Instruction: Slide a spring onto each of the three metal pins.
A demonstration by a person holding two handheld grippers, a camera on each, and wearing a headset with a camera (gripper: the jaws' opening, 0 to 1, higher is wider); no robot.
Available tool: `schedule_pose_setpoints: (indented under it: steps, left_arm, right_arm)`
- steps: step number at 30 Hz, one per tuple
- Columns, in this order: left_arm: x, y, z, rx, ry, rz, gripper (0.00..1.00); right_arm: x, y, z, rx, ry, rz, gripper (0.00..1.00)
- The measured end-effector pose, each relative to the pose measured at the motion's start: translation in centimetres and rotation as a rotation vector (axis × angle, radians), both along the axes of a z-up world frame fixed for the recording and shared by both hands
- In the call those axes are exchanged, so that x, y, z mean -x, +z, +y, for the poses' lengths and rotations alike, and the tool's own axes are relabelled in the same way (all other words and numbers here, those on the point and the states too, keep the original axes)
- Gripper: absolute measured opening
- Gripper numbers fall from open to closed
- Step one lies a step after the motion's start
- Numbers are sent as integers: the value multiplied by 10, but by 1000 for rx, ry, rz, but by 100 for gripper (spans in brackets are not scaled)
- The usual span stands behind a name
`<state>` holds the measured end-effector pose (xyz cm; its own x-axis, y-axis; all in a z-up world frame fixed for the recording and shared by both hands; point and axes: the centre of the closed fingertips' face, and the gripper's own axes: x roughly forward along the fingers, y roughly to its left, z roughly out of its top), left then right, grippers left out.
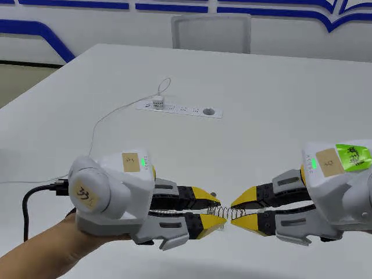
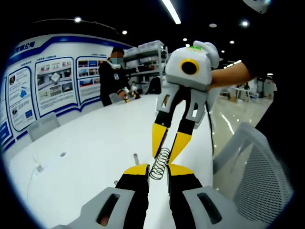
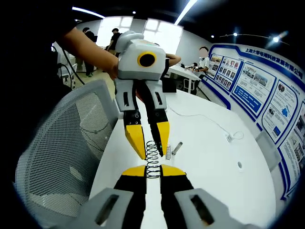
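A small steel spring (image 1: 225,213) hangs level above the white table (image 1: 261,116), stretched between two facing grippers. My left gripper (image 1: 222,211) comes in from the left with its yellow-tipped jaws closed on one end. My right gripper (image 1: 232,213) meets it from the right, jaws closed on the other end. In the left gripper view the spring (image 2: 160,163) rises from my own jaws (image 2: 159,170) into the right gripper (image 2: 167,145). The right gripper view has the spring (image 3: 152,160) between its jaws (image 3: 153,171) and the left gripper (image 3: 152,145). One metal pin (image 3: 176,148) lies on the table just beyond.
A white power strip (image 1: 180,108) with a plugged charger (image 1: 157,103) and its thin cable lies mid-table. A black cable (image 1: 26,215) trails off the left gripper. Grey mesh chairs (image 3: 62,143) stand at the near edge, and another chair (image 1: 211,32) at the far edge. A person (image 2: 114,71) stands farther back.
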<state>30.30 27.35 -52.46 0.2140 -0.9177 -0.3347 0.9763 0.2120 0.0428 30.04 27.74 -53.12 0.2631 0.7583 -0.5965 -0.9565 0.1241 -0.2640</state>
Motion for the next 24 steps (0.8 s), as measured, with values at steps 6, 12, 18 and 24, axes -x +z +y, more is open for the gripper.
schedule_pose_setpoints:
  steps: [6, 12, 18, 24]
  left_arm:
    - [4, 2, 1, 2, -30, 22, 13]
    - [4, 6, 2, -2, -74, -8, 10]
    - [4, 6, 2, -18, -99, -21, 10]
    - [6, 9, 2, -27, -125, -51, 10]
  right_arm:
    - [3, 2, 1, -18, 15, 16, 10]
    - [1, 4, 1, -21, 18, 15, 10]
    - [1, 5, 2, -27, 15, 34, 10]
    - [3, 7, 1, -52, 21, 36, 10]
